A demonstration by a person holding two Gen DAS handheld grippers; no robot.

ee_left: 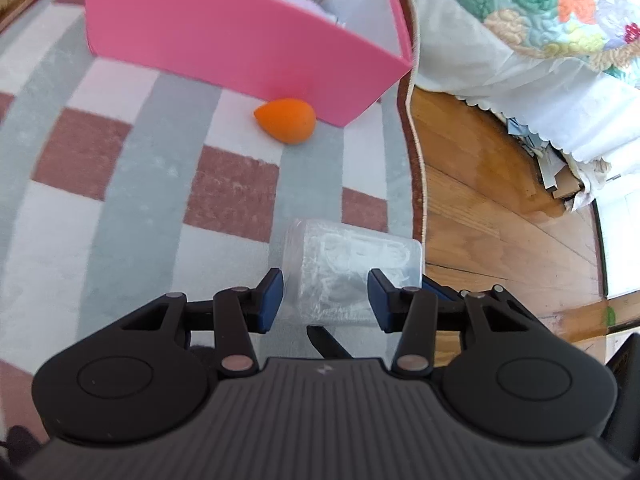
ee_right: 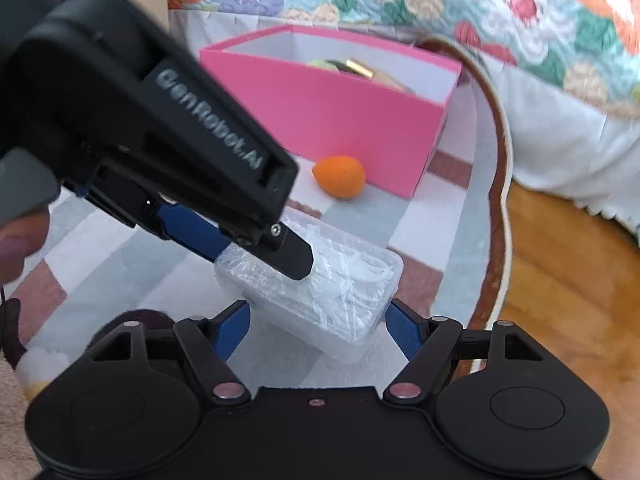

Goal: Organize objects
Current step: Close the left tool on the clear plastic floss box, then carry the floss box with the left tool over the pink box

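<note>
While both tongs bear on the clear tub point(ee_right: 320, 292), the work is a shared carry. In the right wrist view the left tongs point(ee_right: 260, 246) come in from the upper left and pinch the tub's far end, a blue pad and a black tip pressed on it. The right tongs point(ee_right: 318, 330) stand wide astride the tub's near end, a blue pad at each side; whether those pads press the walls or merely flank them I cannot tell. In the left wrist view the left tongs point(ee_left: 325, 300) show the tub point(ee_left: 352, 272) filling the gap between the pads.

From the tub, the sponge point(ee_right: 340, 176) lies beyond it on the rug point(ee_right: 120, 248), touching or just short of the box point(ee_right: 340, 120). The box stands further still, open-topped and already holding a few items. A bed point(ee_right: 440, 8) rises behind it, and bare floor point(ee_right: 568, 280) runs to the tub's right.

To do this step well, I judge, keep the tub level, move both hands together, and clear the box's near wall before lowering. The slick plastic could slip, so firm the right grip first.
</note>
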